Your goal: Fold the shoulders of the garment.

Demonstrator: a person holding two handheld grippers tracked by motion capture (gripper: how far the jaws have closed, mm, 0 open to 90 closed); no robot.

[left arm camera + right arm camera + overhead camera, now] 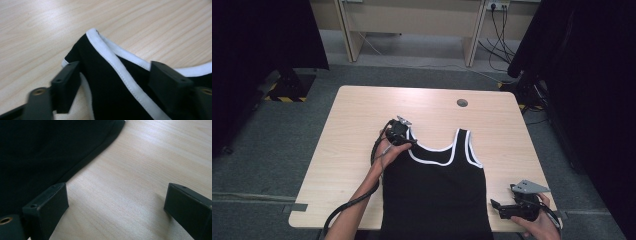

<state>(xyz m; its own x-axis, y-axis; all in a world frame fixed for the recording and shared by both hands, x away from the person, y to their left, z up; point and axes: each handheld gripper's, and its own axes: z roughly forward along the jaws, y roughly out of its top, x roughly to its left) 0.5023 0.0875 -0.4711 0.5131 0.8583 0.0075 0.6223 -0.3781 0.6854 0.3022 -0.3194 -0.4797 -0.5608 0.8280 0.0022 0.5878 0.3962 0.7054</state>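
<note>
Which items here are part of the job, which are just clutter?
In the job:
black tank top
left gripper, jaws open around the top's left strap
right gripper, open, beside the hem

Just there:
table
cable hole
wall cables

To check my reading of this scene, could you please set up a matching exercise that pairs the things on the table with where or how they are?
Things:
1. left tongs
2. right tongs
3. black tank top
4. round grommet

Places or states:
A. set in the table near its far edge
B. open over bare wood, beside the garment's side edge
C. open around a white-trimmed shoulder strap
D. spread flat, hem toward the person

Pairs: 1-C, 2-B, 3-D, 4-A
</note>
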